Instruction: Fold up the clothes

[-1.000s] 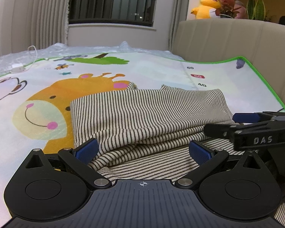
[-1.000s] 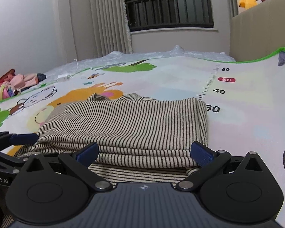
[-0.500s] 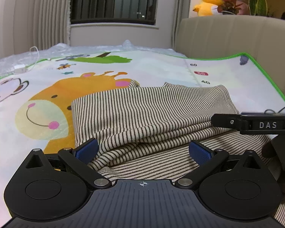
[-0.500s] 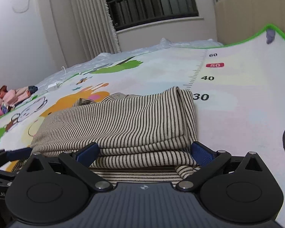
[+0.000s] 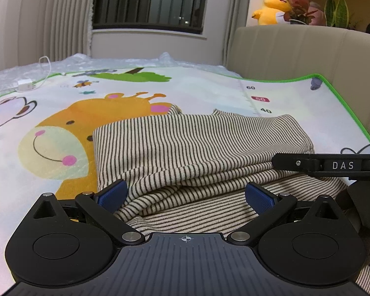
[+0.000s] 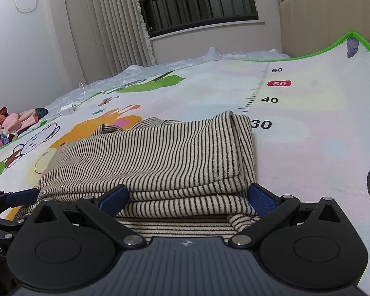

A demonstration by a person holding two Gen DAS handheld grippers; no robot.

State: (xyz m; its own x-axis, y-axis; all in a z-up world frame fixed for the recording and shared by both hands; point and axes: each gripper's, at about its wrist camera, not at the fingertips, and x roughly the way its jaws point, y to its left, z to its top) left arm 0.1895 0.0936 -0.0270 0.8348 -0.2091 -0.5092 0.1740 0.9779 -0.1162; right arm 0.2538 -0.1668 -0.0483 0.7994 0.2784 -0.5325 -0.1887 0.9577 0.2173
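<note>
A beige jumper with thin dark stripes lies folded in several layers on a cartoon play mat. My left gripper is open at the jumper's near left edge, and the loose lower layers lie between its blue pads. In the right wrist view the same jumper shows its folded right edge. My right gripper is open too, with the stacked near edge between its fingers. The right gripper appears edge-on at the right of the left wrist view, low over the cloth. The left gripper shows at the far left.
A beige sofa borders the mat on the right, with a yellow plush toy and plants on top. A white charger with its cable lies at the mat's far left edge. Pink toys sit beyond the left edge.
My right gripper has turned and sunk toward the cloth, and now shows edge-on in the left wrist view. The jumper's right fold looks closer and taller. My left gripper has hardly moved.
</note>
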